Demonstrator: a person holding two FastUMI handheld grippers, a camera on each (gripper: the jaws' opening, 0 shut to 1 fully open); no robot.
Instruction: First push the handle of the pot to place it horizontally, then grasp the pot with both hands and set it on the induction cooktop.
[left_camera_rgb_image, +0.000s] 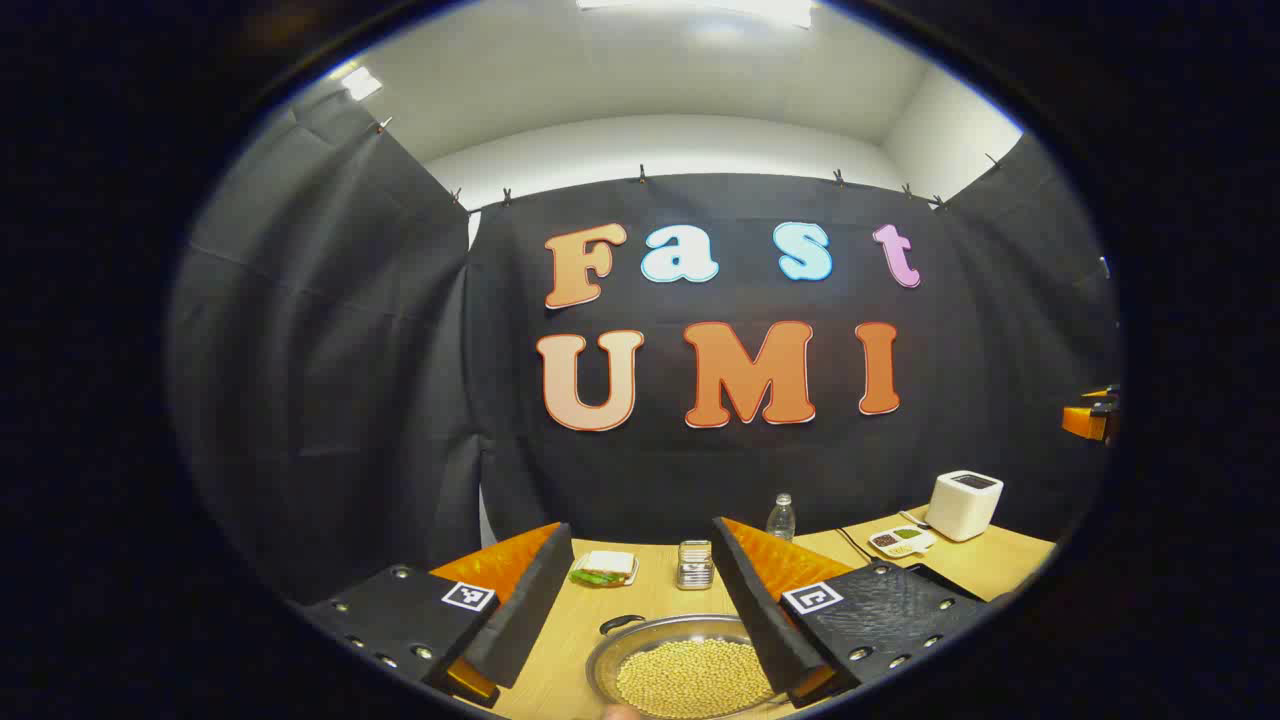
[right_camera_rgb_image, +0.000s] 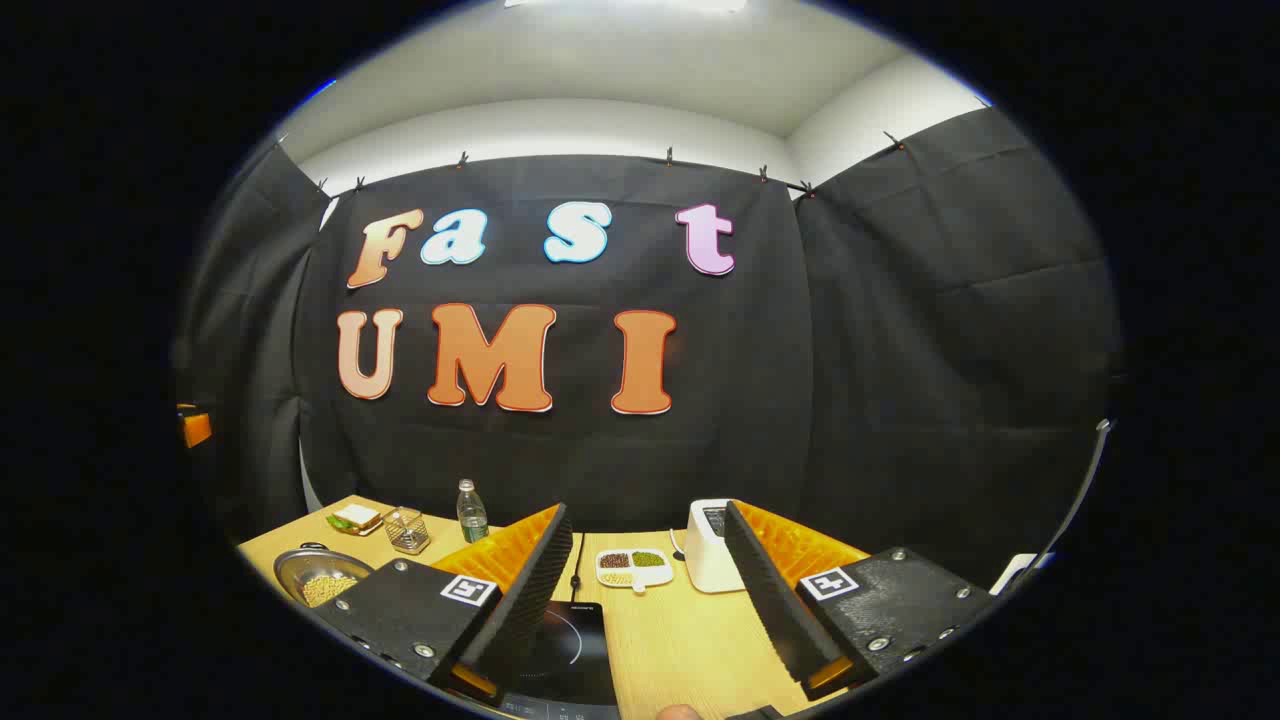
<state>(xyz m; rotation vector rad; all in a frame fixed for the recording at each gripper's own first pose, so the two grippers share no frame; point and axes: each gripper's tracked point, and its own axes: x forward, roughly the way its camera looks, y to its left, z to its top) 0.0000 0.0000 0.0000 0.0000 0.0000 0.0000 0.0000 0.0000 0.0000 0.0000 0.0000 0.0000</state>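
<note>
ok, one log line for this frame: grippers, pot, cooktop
left hand-held gripper: open, above pot | right hand-held gripper: open, over induction cooktop | pot: on table, holds beans, not grasped | cooktop: bare

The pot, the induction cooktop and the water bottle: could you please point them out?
pot (left_camera_rgb_image: 612, 665): left gripper view, bare left rim.
induction cooktop (right_camera_rgb_image: 575, 650): right gripper view, black glass top.
water bottle (right_camera_rgb_image: 470, 515): right gripper view, body.

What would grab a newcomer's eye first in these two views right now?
Probably the steel pot heaped with pale beans, sitting low on the wooden table between the open left gripper fingers. In the right gripper view, the black induction cooktop lies just ahead of the open right gripper, with a white appliance behind.
</note>
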